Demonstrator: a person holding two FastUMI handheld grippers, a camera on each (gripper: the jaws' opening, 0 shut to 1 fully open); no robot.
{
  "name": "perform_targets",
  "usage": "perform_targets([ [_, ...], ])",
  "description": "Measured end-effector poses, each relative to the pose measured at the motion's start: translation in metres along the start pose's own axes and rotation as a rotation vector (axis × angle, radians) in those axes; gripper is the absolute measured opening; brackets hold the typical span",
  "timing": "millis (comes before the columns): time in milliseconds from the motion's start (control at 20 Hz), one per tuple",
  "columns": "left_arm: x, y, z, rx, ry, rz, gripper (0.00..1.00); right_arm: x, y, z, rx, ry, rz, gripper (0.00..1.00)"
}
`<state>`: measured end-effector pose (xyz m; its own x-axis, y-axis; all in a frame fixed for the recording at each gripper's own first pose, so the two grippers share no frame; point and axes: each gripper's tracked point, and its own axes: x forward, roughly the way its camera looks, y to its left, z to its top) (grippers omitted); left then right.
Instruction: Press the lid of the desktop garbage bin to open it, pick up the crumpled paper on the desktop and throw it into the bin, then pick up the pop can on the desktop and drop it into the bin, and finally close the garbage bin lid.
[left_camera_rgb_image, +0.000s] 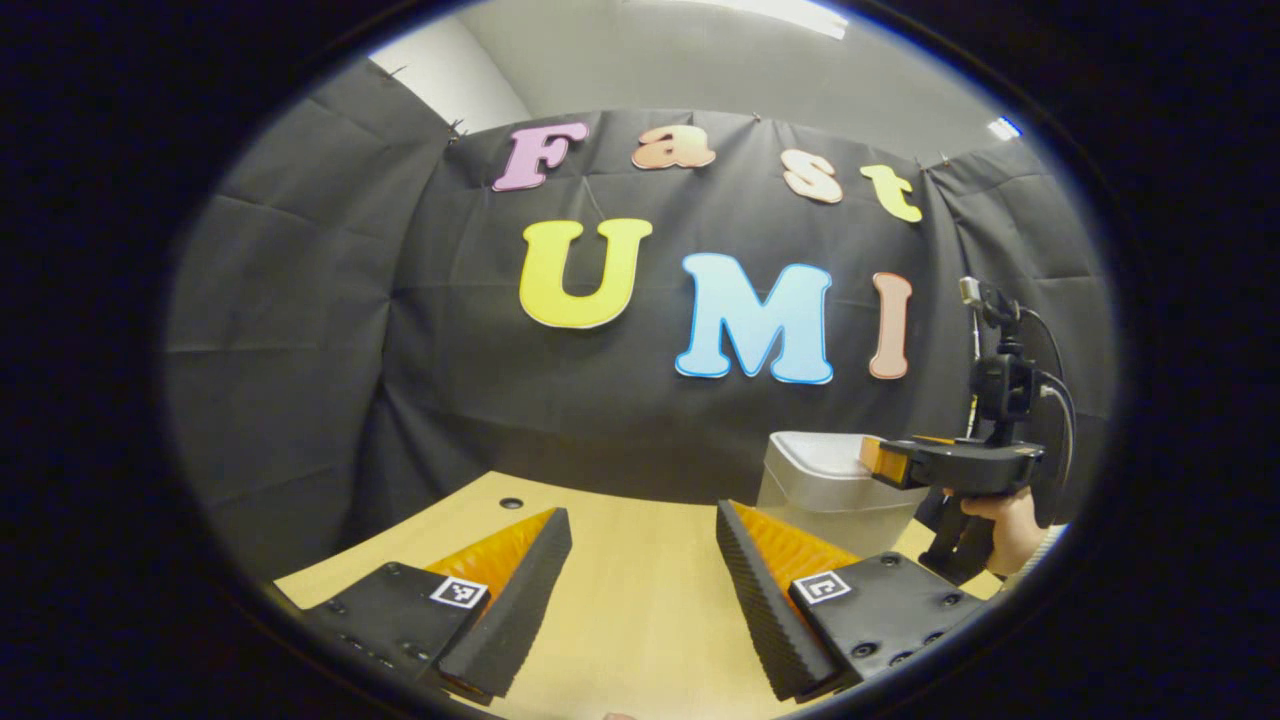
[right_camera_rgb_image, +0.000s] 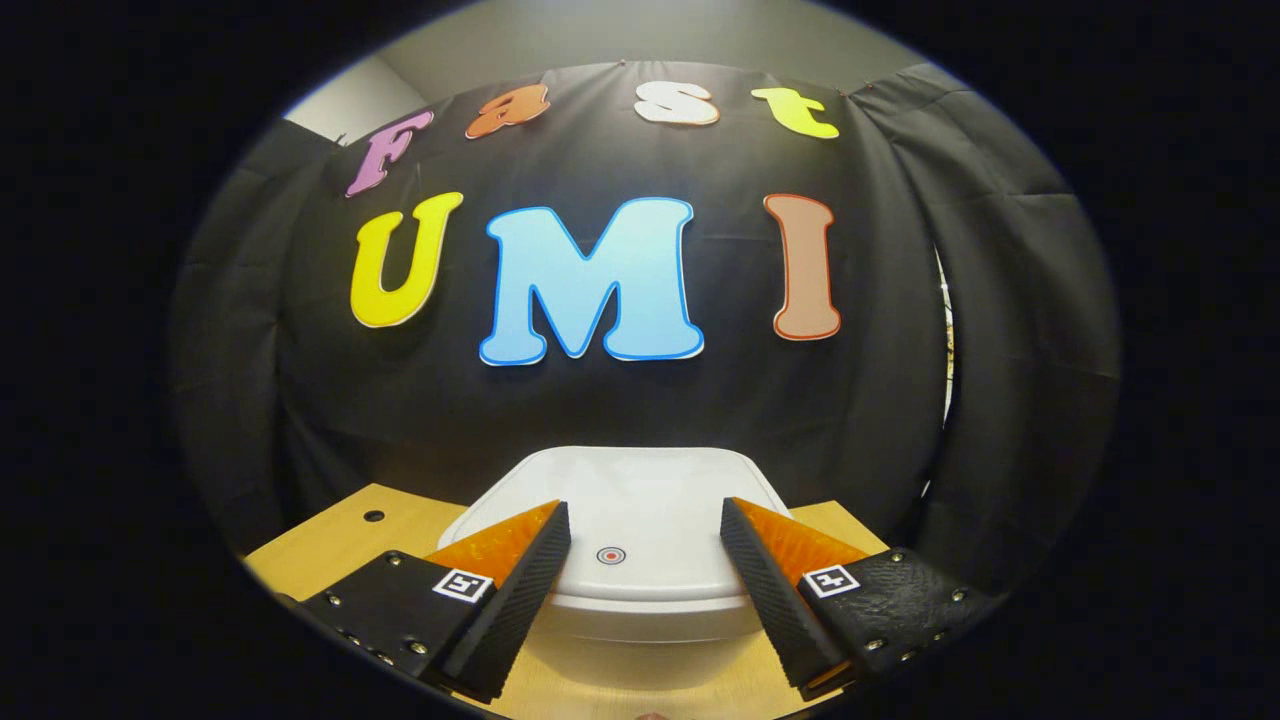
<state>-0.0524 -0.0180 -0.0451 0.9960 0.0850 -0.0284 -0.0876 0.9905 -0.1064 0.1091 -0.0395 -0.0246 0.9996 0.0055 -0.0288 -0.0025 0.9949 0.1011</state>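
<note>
Bin: we see a white bin (right_camera_rgb_image: 620, 560) with rounded corners, lid shut flat, small red ring mark near the lid's front edge.
Location: it stands on the wooden worktop (left_camera_rgb_image: 640, 610) by the black cloth wall.
Right tongs (right_camera_rgb_image: 645, 575): spread wide, hovering just over the lid, gripping nothing.
Left tongs (left_camera_rgb_image: 640, 580): spread wide over bare worktop, empty.
Hand (left_camera_rgb_image: 1010, 525): holds the right tool beside the bin.

Right gripper (right_camera_rgb_image: 645, 520) fingers spread above bin lid (right_camera_rgb_image: 640, 500); lid closed; bin on table (right_camera_rgb_image: 330, 545).
</note>
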Motion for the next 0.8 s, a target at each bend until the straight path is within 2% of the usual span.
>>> perform_targets([
  [150,0.000,-0.018,0.003,0.014,-0.013,0.012,0.95,-0.023,-0.003,0.018,-0.010,-0.061,0.041,0.97],
  [400,0.008,-0.045,0.011,0.029,-0.039,-0.041,0.95,-0.059,0.002,0.033,-0.062,-0.105,0.064,0.96],
  [550,0.013,-0.049,0.016,0.042,-0.052,-0.067,0.95,-0.079,0.009,0.036,-0.065,-0.112,0.072,0.97],
  [800,0.013,-0.044,0.022,0.027,-0.060,-0.099,0.96,-0.111,0.037,0.043,-0.031,-0.141,0.135,0.97],
])
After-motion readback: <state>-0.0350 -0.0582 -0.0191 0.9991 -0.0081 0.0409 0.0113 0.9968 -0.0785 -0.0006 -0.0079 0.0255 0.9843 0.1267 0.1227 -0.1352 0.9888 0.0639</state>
